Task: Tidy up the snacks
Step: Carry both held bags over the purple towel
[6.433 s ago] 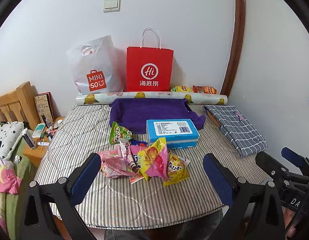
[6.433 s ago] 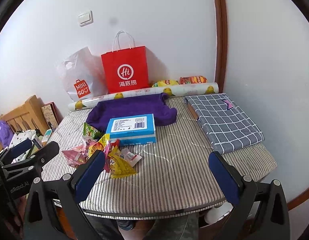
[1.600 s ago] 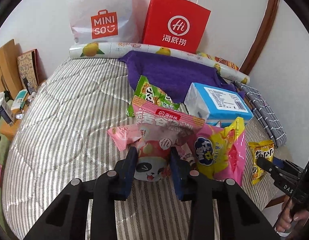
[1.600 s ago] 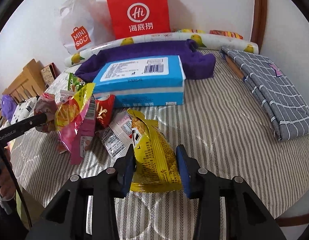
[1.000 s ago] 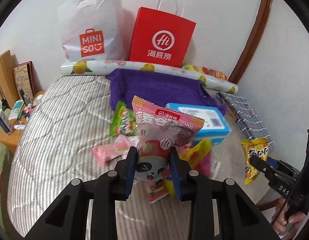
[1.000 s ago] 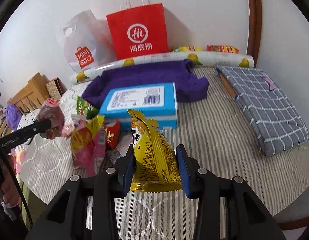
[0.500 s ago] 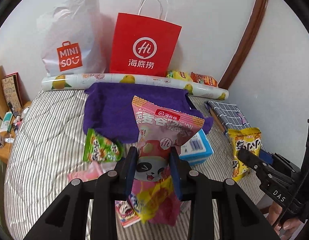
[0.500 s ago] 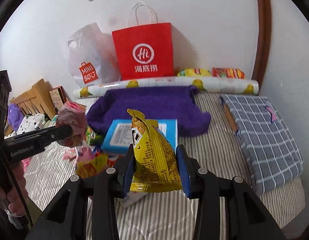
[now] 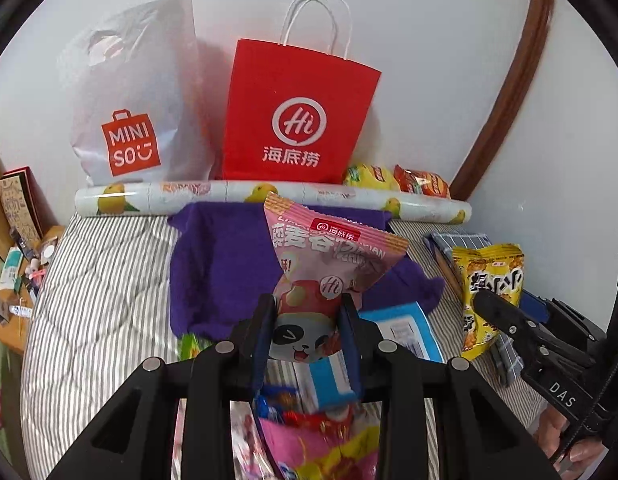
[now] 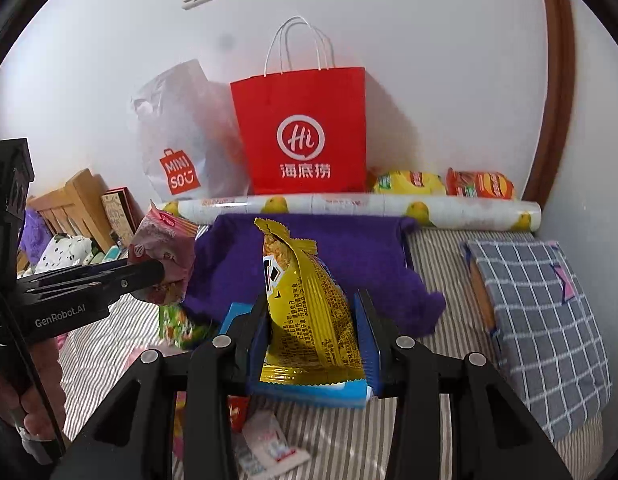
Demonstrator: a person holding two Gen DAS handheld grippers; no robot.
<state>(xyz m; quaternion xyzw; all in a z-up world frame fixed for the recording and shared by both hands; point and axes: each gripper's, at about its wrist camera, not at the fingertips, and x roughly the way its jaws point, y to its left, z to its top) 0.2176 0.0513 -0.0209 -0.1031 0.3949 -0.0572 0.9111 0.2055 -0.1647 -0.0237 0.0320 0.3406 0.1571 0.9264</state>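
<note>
Striped surface (image 10: pixel 449 264) backed by a red paper bag (image 10: pixel 301 132): left claw (image 9: pixel 307 322) grips a pink panda packet (image 9: pixel 329 264), right claw (image 10: pixel 315 328) a yellow packet (image 10: pixel 309 308), both at frame centre; loose snacks (image 9: pixel 309 440) at lower centre remain unsorted.

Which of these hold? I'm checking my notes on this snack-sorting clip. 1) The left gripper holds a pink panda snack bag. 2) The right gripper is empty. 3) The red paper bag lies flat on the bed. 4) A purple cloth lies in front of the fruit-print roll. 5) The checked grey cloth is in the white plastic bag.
1) True: the left gripper is shut on the pink panda snack bag.
2) False: the right gripper is shut on a yellow snack bag.
3) False: the red paper bag stands upright against the wall.
4) True: the purple cloth lies before the fruit-print roll.
5) False: the checked grey cloth lies on the bed, apart from the white plastic bag.
</note>
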